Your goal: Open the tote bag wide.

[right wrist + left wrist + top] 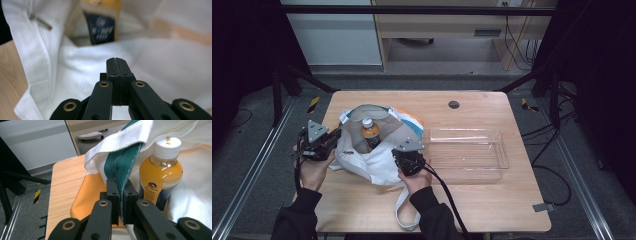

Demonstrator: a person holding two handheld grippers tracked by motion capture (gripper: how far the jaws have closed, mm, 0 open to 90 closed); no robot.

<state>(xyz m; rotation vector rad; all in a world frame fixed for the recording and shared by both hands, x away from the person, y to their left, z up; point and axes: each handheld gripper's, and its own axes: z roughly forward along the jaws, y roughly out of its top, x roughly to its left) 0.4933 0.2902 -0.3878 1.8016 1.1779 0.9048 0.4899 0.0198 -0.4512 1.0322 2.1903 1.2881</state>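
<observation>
Orange drink bottle (160, 173), dark label, writing unreadable.

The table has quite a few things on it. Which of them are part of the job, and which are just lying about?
In use:
- white cloth bag, its rim clamped in the left gripper
- orange drink bottle standing in the bag
- right gripper, shut, with nothing visible between its fingers

Lying about:
- clear plastic tray
- dark round cap in the tabletop
</observation>
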